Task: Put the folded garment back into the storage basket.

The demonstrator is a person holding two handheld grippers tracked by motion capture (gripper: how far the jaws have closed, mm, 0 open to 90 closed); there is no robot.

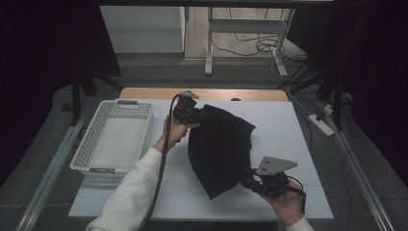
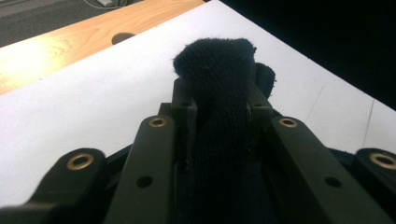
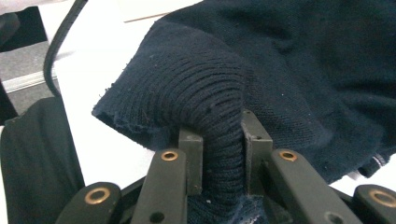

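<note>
A dark navy knit garment point(image 1: 219, 149) lies spread across the middle of the white table top point(image 1: 288, 125). My left gripper point(image 1: 199, 114) is shut on the garment's far upper corner, and a bunch of the knit point(image 2: 217, 93) stands up between its jaws. Near the table's front right, my right gripper point(image 1: 248, 180) is shut on the garment's near ribbed hem point(image 3: 219, 121), whose ribbed fold is pinched between the jaws. The garment hangs stretched between the two grippers.
A white perforated basket point(image 1: 86, 144) stands at the left end of the table, with nothing visible inside. A strip of wooden desk point(image 1: 207, 94) runs behind the white top. Dark curtains flank both sides, and cables lie on the floor beyond.
</note>
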